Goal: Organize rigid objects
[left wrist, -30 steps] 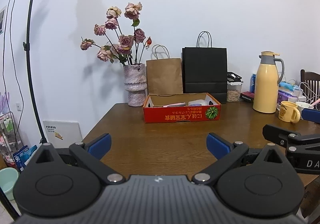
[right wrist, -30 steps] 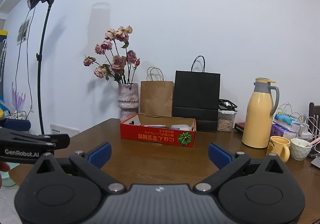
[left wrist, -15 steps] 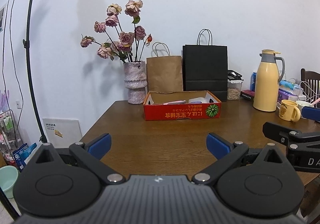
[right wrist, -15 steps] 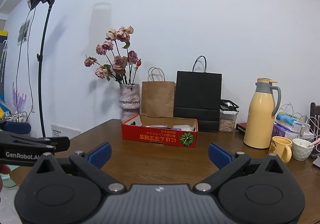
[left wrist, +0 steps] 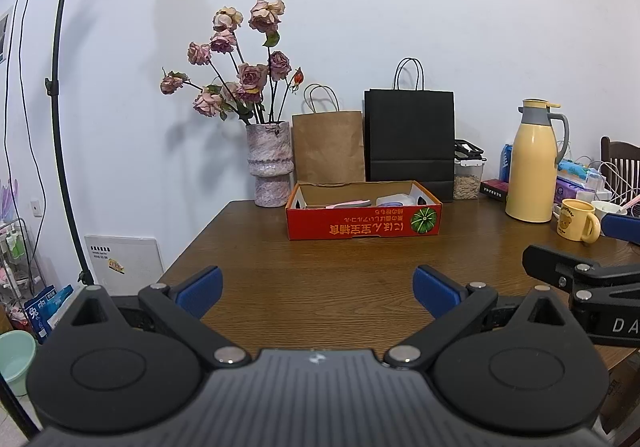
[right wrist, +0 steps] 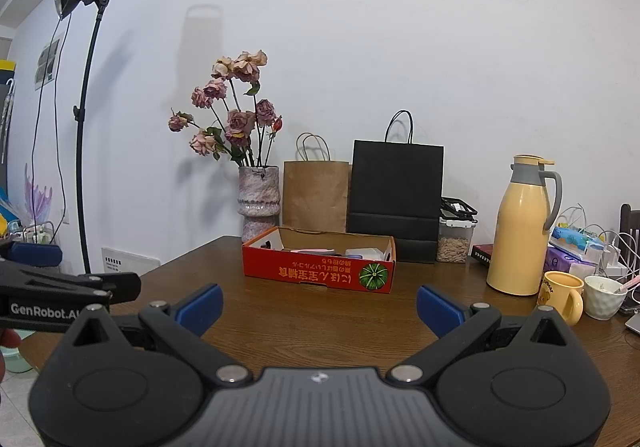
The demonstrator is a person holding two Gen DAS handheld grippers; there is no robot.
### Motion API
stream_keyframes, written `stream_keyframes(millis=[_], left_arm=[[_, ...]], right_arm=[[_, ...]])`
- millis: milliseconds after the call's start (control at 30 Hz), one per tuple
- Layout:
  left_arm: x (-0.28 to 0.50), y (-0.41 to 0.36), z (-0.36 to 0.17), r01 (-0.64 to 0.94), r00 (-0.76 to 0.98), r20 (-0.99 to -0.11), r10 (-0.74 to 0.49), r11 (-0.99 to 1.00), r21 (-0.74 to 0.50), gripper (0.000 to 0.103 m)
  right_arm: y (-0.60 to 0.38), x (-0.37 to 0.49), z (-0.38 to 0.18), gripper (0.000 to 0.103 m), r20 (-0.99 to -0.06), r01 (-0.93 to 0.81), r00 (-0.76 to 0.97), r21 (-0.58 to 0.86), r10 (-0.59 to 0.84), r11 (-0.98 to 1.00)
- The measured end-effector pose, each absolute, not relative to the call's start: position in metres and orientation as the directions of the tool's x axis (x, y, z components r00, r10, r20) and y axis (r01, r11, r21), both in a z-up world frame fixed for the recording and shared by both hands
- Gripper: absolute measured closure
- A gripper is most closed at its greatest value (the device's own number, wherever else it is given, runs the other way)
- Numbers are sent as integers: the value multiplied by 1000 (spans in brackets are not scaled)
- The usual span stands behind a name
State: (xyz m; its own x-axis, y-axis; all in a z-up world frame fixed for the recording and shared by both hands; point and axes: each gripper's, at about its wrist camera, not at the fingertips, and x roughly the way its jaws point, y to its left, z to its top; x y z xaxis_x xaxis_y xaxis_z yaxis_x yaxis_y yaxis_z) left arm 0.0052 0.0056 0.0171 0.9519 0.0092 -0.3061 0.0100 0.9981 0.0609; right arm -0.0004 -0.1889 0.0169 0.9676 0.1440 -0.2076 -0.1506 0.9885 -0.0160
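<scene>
The left gripper point(left wrist: 318, 289) hangs with its jaws spread wide and nothing between them; the blue pads point(left wrist: 199, 286) touch only air above the near part of the table point(left wrist: 320, 267). The right gripper point(right wrist: 319, 303) is likewise spread wide and bare, its pads point(right wrist: 438, 309) clear of the wood. Each gripper shows at the edge of the other's view, side by side and apart.

Straight ahead of both jaws, well apart from them, sits the red box point(left wrist: 363, 216), a shallow open carton with a pumpkin picture and upside-down print on its near wall. Inside it lie a pink flat item point(left wrist: 347, 204) towards the left and a white and lilac item point(left wrist: 394, 200) towards the right; what they are cannot be told, as the wall hides most of them.

Beyond the box, against the wall, stand a vase point(left wrist: 269, 163) holding dried roses point(left wrist: 240, 75), a brown bag point(left wrist: 328, 147) and a black bag point(left wrist: 409, 139), both upright; their contents are hidden. Just right of the black bag is a clear tub point(left wrist: 467, 179) with pale grain or seeds inside, its lid clips raised.

Further right of the jaws stand a yellow flask point(left wrist: 532, 171), shut, a yellow mug point(left wrist: 576, 219), and, in the right view, a white cup point(right wrist: 604, 297) with a spoon-like thing in it. Far left, off the table, a lamp stand point(left wrist: 60, 107) rises.
</scene>
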Motion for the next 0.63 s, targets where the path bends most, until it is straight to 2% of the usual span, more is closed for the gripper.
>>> stream_keyframes(millis=[633], left_arm=[[4, 3, 16, 12, 956, -293, 7, 998, 64, 0]], right_arm=[[-188, 0, 17, 0, -208, -151, 968, -16, 144, 988]])
